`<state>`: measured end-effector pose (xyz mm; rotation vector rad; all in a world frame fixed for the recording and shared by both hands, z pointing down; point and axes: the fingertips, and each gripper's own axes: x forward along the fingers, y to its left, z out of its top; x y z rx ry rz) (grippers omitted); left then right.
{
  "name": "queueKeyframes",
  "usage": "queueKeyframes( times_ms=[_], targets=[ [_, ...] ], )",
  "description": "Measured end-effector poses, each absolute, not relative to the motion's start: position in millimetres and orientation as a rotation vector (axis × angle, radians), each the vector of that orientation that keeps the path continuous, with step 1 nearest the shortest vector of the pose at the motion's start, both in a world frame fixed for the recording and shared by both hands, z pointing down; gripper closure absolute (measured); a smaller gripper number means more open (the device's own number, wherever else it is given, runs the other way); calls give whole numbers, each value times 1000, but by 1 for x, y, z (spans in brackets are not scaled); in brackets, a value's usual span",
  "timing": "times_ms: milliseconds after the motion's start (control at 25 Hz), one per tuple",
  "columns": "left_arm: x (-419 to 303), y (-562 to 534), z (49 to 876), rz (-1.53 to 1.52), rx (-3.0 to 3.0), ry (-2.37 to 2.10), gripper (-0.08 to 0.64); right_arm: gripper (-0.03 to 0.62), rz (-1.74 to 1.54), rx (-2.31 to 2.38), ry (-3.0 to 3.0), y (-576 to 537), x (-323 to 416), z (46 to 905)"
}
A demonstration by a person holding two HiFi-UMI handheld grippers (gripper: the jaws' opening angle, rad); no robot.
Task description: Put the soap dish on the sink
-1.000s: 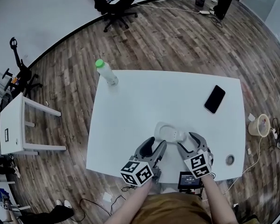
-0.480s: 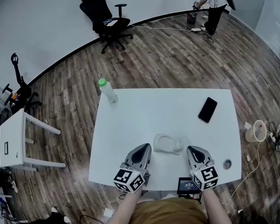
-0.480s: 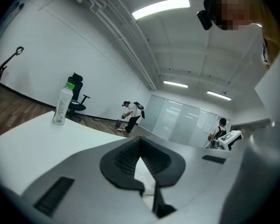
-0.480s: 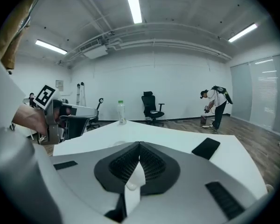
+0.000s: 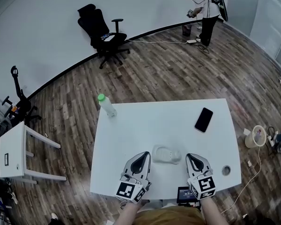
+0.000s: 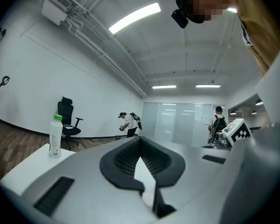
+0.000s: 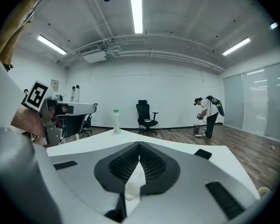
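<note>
A white soap dish (image 5: 166,154) lies on the white table (image 5: 131,130) near its front edge. My left gripper (image 5: 142,155) hovers just left of the dish, shut with nothing in it. My right gripper (image 5: 192,156) hovers just right of the dish, also shut and empty. In the left gripper view the jaws (image 6: 140,139) meet tip to tip and point level across the table. The right gripper view shows its jaws (image 7: 139,146) closed too, pointing slightly down. Neither gripper touches the dish. No sink shows in any view.
A green-capped bottle (image 5: 106,105) stands at the table's far left corner. A black phone (image 5: 203,119) lies at the far right. A small screen device (image 5: 185,194) sits at the near edge, beside a cable hole (image 5: 226,170). An office chair (image 5: 102,34) and a person (image 5: 202,13) are farther off.
Both grippers stood open beside the dish and have closed on nothing. Both have risen and drawn back toward the near edge. The dish has stayed on the table.
</note>
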<state>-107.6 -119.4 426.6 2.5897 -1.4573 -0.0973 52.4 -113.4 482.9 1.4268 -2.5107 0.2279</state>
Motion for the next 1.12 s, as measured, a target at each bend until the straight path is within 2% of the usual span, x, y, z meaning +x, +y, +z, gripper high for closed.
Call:
queueKeyframes(
  times_ms=[240,360,560,760,920,1000,1120],
  targets=[
    [-90,-108,397,-228,2775,-1401,554,583,199,1510,-2513,-120,59,465],
    [-71,-102,390,-143,2877,-1320,554,583,188,1550,-2503,-121,66,459],
    [-62,-102,380,200,3151,-1325,554,583,169,1588,-2495,-120,71,451],
    [-76,-112,370,-90,2956,-1272,554,583,125,1629,-2507,-120,73,434],
    [-76,-116,368,-103,2951,-1299,554,583,95,1643,-2522,-120,76,425],
    [-80,-123,373,-41,2915,-1380,554,583,80,1654,-2527,-121,77,421],
    [-83,-133,391,261,2901,-1544,554,583,74,1668,-2525,-123,80,420]
  ],
)
